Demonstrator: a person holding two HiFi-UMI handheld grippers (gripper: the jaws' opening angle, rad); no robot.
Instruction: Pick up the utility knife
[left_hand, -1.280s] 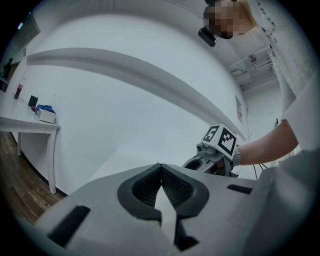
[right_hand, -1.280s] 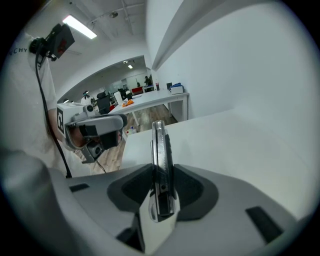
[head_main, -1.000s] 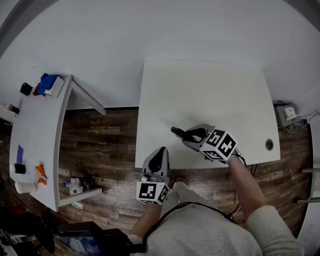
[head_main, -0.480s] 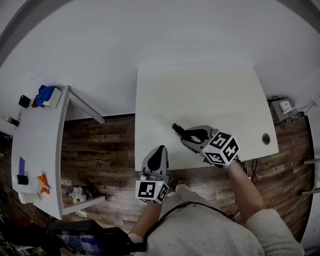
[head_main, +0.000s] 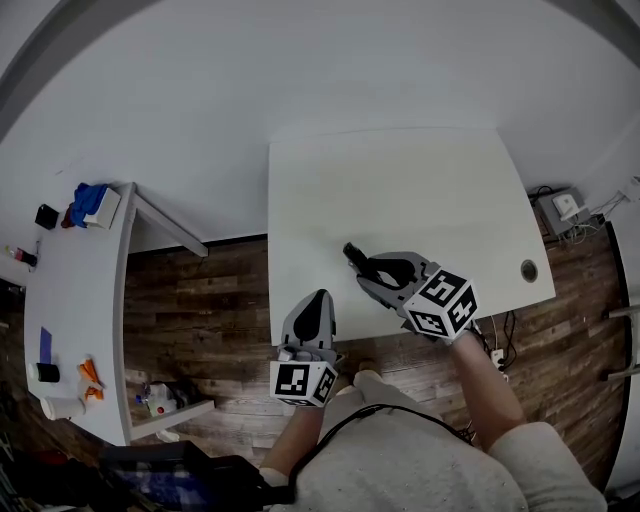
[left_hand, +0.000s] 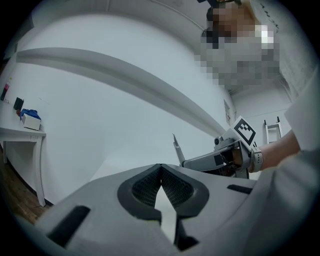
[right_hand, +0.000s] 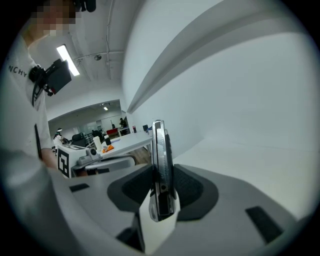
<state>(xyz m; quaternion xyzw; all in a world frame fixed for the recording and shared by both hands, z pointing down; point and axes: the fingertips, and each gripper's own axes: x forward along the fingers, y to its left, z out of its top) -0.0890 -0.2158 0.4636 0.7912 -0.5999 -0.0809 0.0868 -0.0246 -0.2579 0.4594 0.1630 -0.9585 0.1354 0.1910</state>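
The right gripper's (right_hand: 161, 186) two fingers (right_hand: 189, 189) pinch the one utility knife (right_hand: 159, 155), slim, silver-and-black, edge-on, over the white surface (head_main: 420, 190). The left gripper's (left_hand: 160, 180) two fingers are pressed together, empty, just off that surface's near edge.

1. The big flat table (head_main: 420, 170) is plain white.
2. The thin metal utility knife (right_hand: 159, 165) is silver and black.
3. The wooden plank floor (head_main: 200, 290) beside the table is stripy dark brown.

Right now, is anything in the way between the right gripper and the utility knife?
Nothing is. The right gripper has the utility knife clamped between its jaws, so there is no gap for anything to block.
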